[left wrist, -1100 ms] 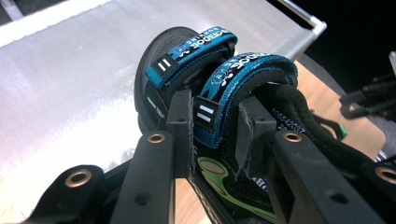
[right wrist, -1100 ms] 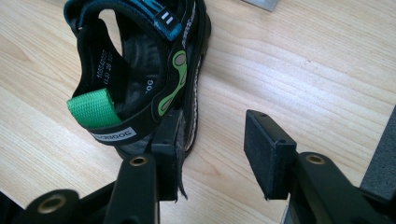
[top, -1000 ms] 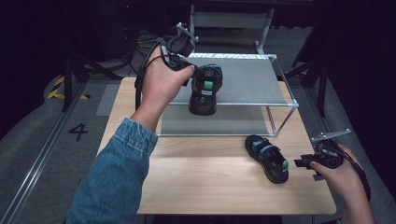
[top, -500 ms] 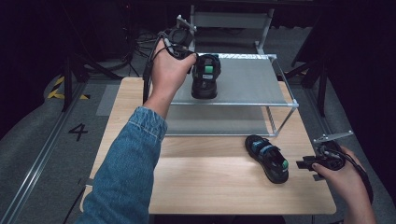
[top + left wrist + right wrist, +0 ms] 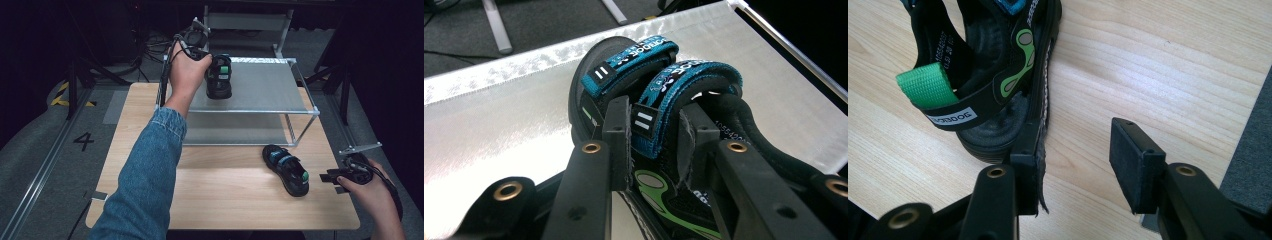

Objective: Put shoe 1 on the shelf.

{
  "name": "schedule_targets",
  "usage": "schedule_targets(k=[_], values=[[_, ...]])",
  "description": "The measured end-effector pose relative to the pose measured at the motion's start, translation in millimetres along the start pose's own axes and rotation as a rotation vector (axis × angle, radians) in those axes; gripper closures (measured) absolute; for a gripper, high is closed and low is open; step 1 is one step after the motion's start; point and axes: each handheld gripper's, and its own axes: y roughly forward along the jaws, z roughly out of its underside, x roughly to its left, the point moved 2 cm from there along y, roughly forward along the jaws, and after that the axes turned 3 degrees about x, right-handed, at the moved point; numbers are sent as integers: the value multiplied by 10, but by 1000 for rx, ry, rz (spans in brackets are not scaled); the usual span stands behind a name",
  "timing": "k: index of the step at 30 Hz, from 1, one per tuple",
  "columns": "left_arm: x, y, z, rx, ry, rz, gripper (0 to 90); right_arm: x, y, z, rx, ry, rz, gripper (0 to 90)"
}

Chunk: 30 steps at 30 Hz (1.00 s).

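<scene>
The left gripper [image 5: 651, 145] clasped a sandal [image 5: 659, 85] on the rack's top shelf [image 5: 260, 87]; its strap lettering was unreadable. The right gripper [image 5: 1078, 160] gaped beside the table [image 5: 225, 200] sandal [image 5: 993, 75], label unclear

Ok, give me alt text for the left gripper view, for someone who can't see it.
Two black gripper jaws are closed on the side of a black sandal with blue straps and green trim, which is over a silver fabric shelf. A thin metal frame rail edges the shelf at right.
</scene>
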Motion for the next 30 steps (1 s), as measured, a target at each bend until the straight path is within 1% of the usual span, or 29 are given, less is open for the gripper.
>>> schedule_targets(k=[1, 3, 6, 8, 11, 13, 14, 15, 19, 22, 26, 27, 28, 29, 30], values=[[-3, 22, -3, 1, -8, 3, 706, -1, 5, 1, 4, 2, -3, 586], [-3, 68, -14, 7, -10, 5, 706, -2, 14, 4, 5, 6, -4, 586], [-8, 149, -24, 13, -11, 1, 705, -7, 10, 4, 3, 5, -5, 586], [-12, 174, -22, 19, -12, 1, 705, -13, 7, 9, 2, 11, -7, 585], [-26, 261, -14, 21, -11, 11, 705, -23, 15, 13, 5, 13, -6, 584], [-26, 291, -15, 20, -5, 18, 704, -25, 24, 12, 7, 8, -8, 584], [-30, 301, -13, 20, -9, 19, 704, -24, 30, 11, 8, 5, -8, 584], [-28, 313, -13, 22, 0, 20, 704, -20, 31, 10, 9, 8, -10, 583], [-47, 363, -6, 27, -4, 9, 702, -26, 32, 15, 10, 11, -6, 581], [-52, 403, 7, 41, 4, -1, 701, -28, 24, 17, 7, 11, -7, 580], [-72, 419, 9, 36, 12, -2, 700, -26, 30, 16, 5, 9, -8, 580], [-72, 421, 9, 46, 25, -5, 699, -27, 30, 17, 8, 9, -8, 580], [-79, 427, 10, 55, 25, -2, 697, -28, 32, 18, 9, 9, -8, 579], [-76, 428, 14, 65, 38, 0, 694, -30, 33, 19, 9, 10, -8, 579], [-82, 427, 20, 68, 39, 2, 688, -28, 34, 19, 8, 12, -8, 579]])
